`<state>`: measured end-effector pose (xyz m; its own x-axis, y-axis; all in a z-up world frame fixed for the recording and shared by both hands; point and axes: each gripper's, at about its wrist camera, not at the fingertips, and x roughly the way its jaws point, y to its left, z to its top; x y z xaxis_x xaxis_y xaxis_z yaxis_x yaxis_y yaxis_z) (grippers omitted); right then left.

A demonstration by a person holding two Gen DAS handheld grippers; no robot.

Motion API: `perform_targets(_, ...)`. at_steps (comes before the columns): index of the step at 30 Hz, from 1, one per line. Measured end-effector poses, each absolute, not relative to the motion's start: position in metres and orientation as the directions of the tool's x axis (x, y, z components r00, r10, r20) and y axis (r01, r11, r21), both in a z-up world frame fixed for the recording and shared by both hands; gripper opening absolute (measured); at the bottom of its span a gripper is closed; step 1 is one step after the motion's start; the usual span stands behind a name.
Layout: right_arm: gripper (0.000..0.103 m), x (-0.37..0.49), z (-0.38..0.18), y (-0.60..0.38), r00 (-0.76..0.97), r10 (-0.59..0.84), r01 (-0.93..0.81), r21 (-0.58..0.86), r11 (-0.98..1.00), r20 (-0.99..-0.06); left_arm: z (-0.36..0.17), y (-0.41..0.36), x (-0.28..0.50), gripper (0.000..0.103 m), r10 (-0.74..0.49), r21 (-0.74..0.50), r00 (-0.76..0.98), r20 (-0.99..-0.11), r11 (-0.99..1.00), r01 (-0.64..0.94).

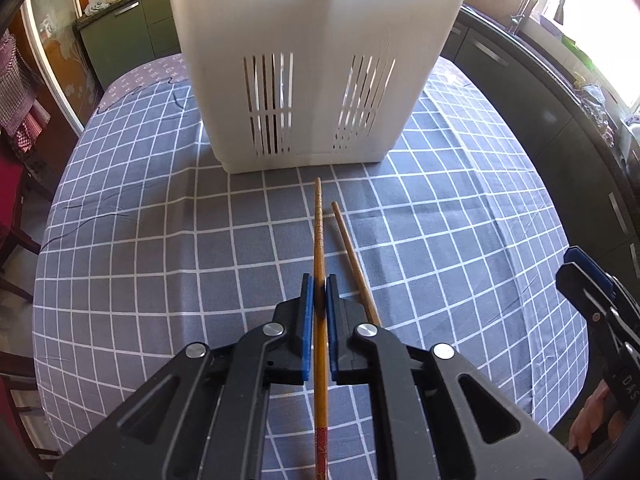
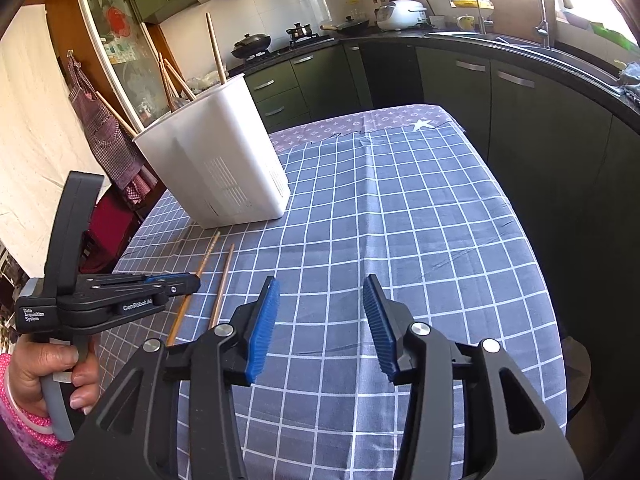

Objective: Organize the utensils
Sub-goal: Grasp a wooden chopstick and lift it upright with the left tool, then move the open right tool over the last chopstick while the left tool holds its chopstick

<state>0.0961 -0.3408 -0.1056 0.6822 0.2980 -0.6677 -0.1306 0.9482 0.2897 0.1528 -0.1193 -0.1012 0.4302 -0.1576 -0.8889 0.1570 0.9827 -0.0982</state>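
On the worktop (image 1: 160,240) the utensil holder (image 1: 312,60) stands at upper centre of the left wrist view. Two chopsticks (image 1: 348,248) lie just before it, side by side, one between the left hand-held gripper (image 1: 319,296) pads.

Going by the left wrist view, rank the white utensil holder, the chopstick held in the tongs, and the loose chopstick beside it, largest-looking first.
1. White utensil holder, by far the largest.
2. Held chopstick, clamped in the left tongs; it looks longer and thicker, though part of it lies nearer the camera.
3. Loose chopstick, partly hidden behind the tongs, so its real length is unsure.

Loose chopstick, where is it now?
The loose chopstick lies on the tablecloth, just right of the chopstick clamped in the left gripper, before the white holder.
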Motion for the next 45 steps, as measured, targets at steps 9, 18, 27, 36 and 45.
perform_targets(9,0.046,0.096,-0.105,-0.33,0.668,0.296,-0.146,0.27,0.952,-0.683,-0.043,-0.1,0.123,0.006,-0.199,-0.109,0.563,-0.802,0.976,0.189)
perform_targets(18,0.049,0.098,-0.105,-0.311,0.648,0.298,-0.181,0.238,0.954,-0.701,-0.001,-0.074,0.09,0.006,-0.214,-0.105,0.677,-0.704,0.974,0.199)
perform_targets(27,0.049,0.114,-0.12,-0.266,0.578,0.305,-0.267,0.178,0.947,-0.757,0.007,-0.066,0.077,0.006,-0.226,-0.104,0.704,-0.673,0.972,0.212)
perform_targets(36,0.049,0.139,-0.145,-0.206,0.508,0.287,-0.346,0.113,0.931,-0.812,0.007,-0.061,0.071,0.006,-0.236,-0.107,0.708,-0.666,0.969,0.222)
perform_targets(45,0.034,0.152,-0.155,-0.187,0.511,0.207,-0.331,0.031,0.943,-0.834,0.006,-0.055,0.07,0.006,-0.25,-0.121,0.708,-0.661,0.966,0.228)
